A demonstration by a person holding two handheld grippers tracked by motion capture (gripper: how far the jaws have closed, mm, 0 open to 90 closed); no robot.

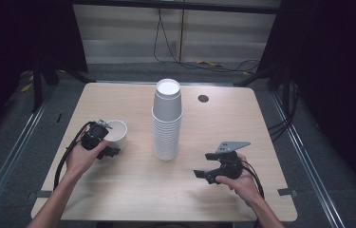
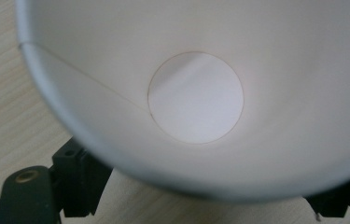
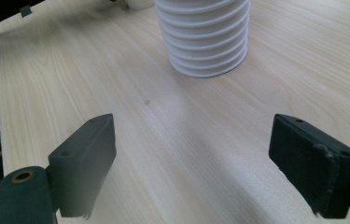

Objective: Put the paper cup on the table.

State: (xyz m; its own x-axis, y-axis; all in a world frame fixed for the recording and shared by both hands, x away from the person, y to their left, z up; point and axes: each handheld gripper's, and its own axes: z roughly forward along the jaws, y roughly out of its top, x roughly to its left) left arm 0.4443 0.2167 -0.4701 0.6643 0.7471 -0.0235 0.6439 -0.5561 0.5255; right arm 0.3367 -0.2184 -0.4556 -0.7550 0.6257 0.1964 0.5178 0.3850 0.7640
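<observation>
A single white paper cup stands left of centre on the wooden table. My left gripper is shut on it, one jaw at each side of its wall. The left gripper view looks straight into that cup, down to its round bottom. At mid-table rises a tall stack of white cups. My right gripper is open and holds nothing, low over the table to the right of the stack's foot. In the right gripper view the stack's base stands ahead of the spread jaws.
A small dark round grommet sits in the table behind the stack on the right. Black cables run over the floor beyond the far edge. Dark frames and curtains flank both sides.
</observation>
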